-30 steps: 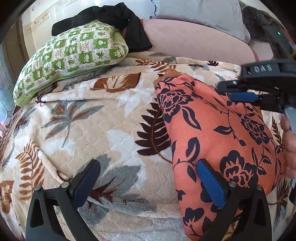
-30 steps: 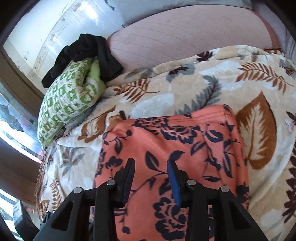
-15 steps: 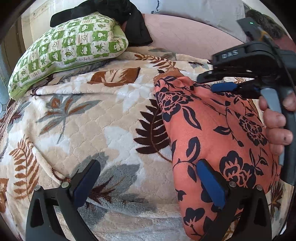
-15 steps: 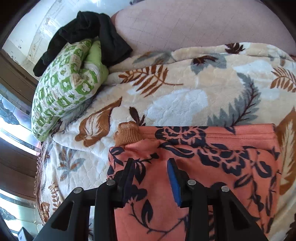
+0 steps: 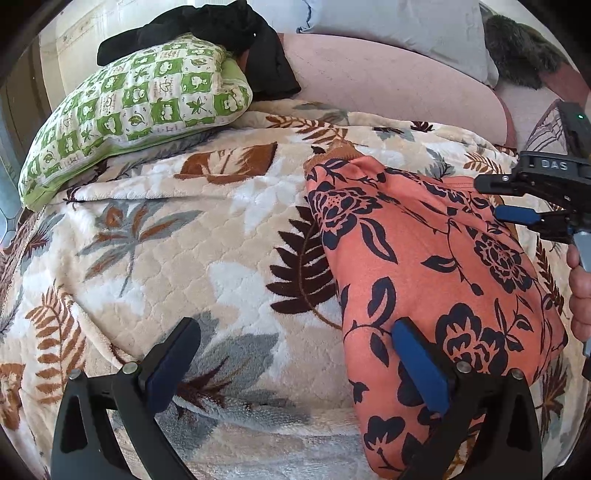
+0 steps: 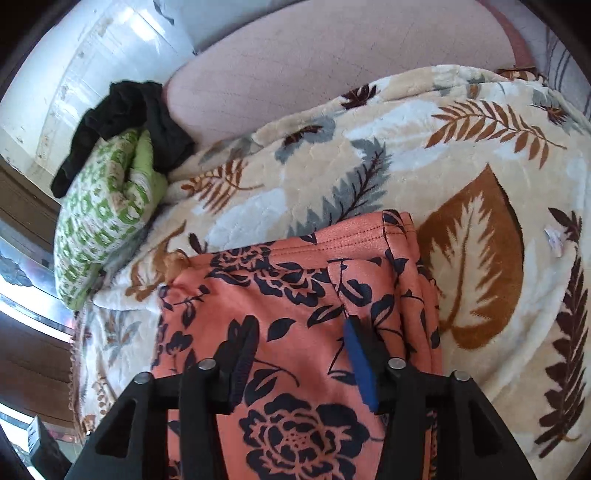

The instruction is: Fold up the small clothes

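An orange garment with dark navy flowers [image 5: 424,266] lies folded on the leaf-patterned blanket [image 5: 177,251]; it also shows in the right wrist view [image 6: 295,295]. My left gripper [image 5: 295,365] is open and empty, low over the blanket, its right finger [image 5: 421,369] over the garment's near left edge. My right gripper [image 6: 299,358] is open and empty just above the garment's middle; it shows from the side in the left wrist view [image 5: 517,206], at the garment's far right.
A green-and-white checked pillow [image 5: 136,107] with a black garment [image 5: 229,33] on it lies at the back left. A pink cushion [image 5: 388,77] and a grey pillow [image 5: 406,26] lie behind the blanket. A small white scrap [image 6: 554,236] lies at right.
My right gripper has opened wider and drawn back toward the right over the garment. The left gripper has stayed open in about the same place.
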`<action>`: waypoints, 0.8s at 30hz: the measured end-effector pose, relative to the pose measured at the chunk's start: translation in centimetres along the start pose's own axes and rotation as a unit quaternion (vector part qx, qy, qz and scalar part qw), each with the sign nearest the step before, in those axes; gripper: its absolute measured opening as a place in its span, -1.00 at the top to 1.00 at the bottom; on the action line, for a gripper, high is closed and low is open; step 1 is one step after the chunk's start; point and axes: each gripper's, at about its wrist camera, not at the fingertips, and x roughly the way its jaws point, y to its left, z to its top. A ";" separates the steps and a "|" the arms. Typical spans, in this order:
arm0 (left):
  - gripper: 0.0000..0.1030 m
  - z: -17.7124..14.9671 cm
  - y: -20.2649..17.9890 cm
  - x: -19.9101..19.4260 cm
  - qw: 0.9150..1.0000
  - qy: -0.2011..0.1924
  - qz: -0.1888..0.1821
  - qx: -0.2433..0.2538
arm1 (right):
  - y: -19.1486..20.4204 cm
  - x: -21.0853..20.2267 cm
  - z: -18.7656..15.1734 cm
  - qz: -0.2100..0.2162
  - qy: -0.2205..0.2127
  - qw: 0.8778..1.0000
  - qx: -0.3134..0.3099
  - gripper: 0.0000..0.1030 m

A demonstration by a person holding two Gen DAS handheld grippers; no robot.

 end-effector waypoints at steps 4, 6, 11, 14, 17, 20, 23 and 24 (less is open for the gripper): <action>-1.00 0.2 -0.3 -0.9 0.999 -0.018 -0.026 0.004 | -1.7 -4.1 -2.0 0.027 -0.044 0.999 0.013 -0.36; -1.00 0.2 -0.7 -1.3 0.999 -0.026 -0.035 0.010 | -3.1 -5.1 -3.0 0.049 -0.047 0.997 0.036 -0.42; -1.00 0.1 -1.7 -1.5 0.998 -0.028 -0.055 0.026 | -6.4 -5.5 -4.6 0.073 -0.046 0.993 0.082 -0.43; -1.00 0.1 -2.0 -1.2 0.997 -0.024 -0.060 0.030 | -8.2 -4.9 -4.7 0.088 -0.035 0.989 0.109 -0.43; -1.00 0.1 -2.0 -0.8 0.997 -0.018 -0.063 0.028 | -9.2 -4.1 -4.9 0.098 -0.022 0.988 0.121 -0.43; -1.00 0.2 -1.9 -0.3 0.997 -0.011 -0.071 0.020 | -9.5 -3.3 -4.8 0.102 -0.009 0.988 0.120 -0.43; -1.00 0.2 -1.9 0.1 0.997 -0.005 -0.075 0.017 | -9.9 -2.9 -4.8 0.101 -0.001 0.988 0.118 -0.44; -1.00 0.1 -1.9 0.2 0.997 -0.003 -0.075 0.017 | -10.0 -2.7 -4.8 0.105 0.003 0.987 0.119 -0.45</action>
